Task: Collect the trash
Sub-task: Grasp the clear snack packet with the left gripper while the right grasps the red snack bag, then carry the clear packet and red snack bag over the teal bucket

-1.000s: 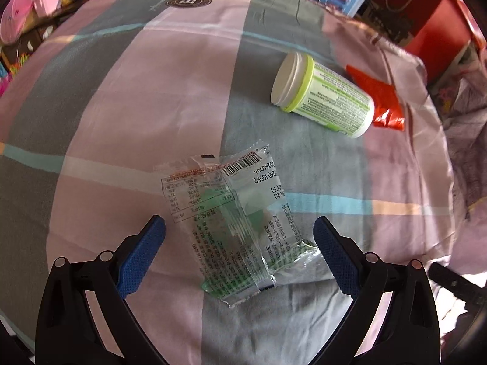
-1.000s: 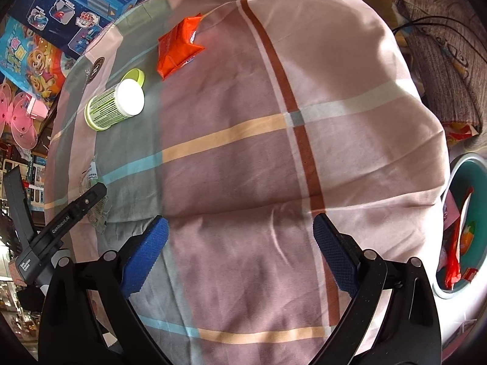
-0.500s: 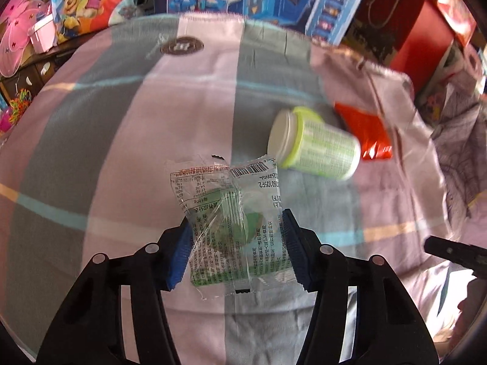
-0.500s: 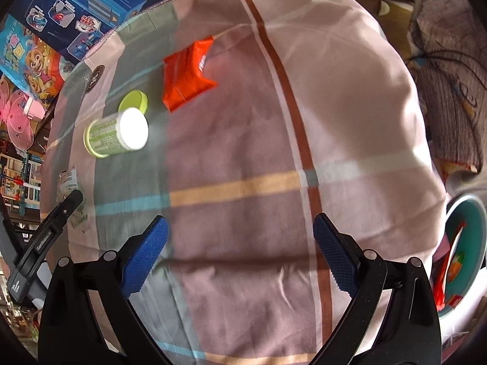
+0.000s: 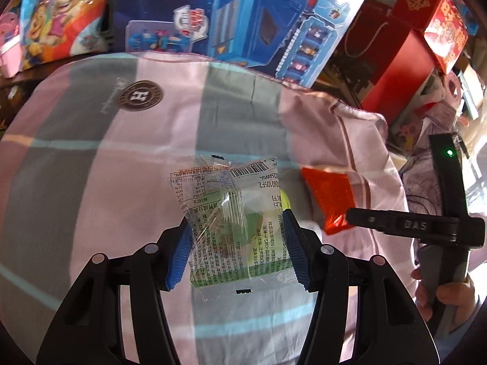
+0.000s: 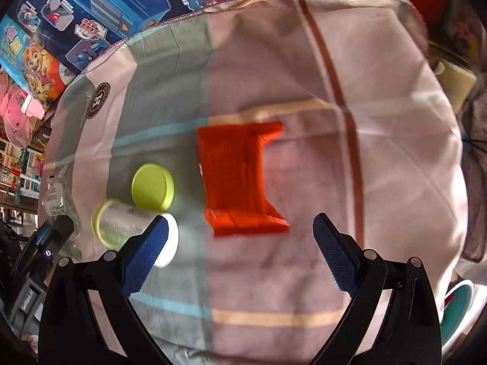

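Trash wrapper (image 5: 234,228), loose a second ago, now hangs clamped in the left claw (image 5: 237,243); right claw (image 6: 240,252), spread apart, nears the red packet (image 6: 237,179).

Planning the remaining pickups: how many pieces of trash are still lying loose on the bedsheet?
3: an orange wrapper mid-sheet, a green lid to its left, and a white bottle lying just below the lid. Others may be hidden.
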The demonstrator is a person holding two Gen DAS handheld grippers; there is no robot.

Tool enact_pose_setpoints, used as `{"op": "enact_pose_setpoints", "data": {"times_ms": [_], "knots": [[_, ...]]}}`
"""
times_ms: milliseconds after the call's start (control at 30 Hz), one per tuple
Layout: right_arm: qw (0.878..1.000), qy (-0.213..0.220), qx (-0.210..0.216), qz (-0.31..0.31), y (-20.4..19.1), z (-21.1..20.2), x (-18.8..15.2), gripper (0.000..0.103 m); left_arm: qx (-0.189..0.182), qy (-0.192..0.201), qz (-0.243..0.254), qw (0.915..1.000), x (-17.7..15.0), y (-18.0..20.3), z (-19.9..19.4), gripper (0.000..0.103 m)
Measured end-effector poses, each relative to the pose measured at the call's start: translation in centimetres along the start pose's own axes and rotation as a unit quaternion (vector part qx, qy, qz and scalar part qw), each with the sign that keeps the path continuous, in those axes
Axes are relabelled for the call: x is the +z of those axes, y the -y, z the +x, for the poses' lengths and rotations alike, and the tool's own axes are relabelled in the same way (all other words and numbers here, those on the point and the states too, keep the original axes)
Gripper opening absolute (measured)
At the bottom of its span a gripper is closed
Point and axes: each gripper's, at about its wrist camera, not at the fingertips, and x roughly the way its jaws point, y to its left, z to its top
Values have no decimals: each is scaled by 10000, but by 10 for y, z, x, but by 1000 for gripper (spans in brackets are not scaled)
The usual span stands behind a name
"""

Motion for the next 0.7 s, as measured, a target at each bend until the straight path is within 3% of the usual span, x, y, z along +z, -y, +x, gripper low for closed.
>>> {"op": "enact_pose_setpoints", "data": {"times_ms": [233,333,367,433,533,700], "knots": [[9993,-16,-238,-284,-12,22,14,90,-75,-91,22,9999,13,-1,22,58],[9984,10,-377,-410,-14,28,16,72,-63,-139,6,9999,15,-3,29,58],[9984,-7,-392,-419,-14,31,16,55,-51,-154,8,9999,15,-3,30,58],[9981,-72,-420,-436,-14,37,14,33,-39,-164,11,9999,15,-4,31,58],[9985,29,-357,-406,-11,33,7,25,-20,-145,15,9999,15,-3,30,58],[9985,217,-330,-376,-5,10,-4,25,-31,-100,52,9999,14,3,21,58]]}}
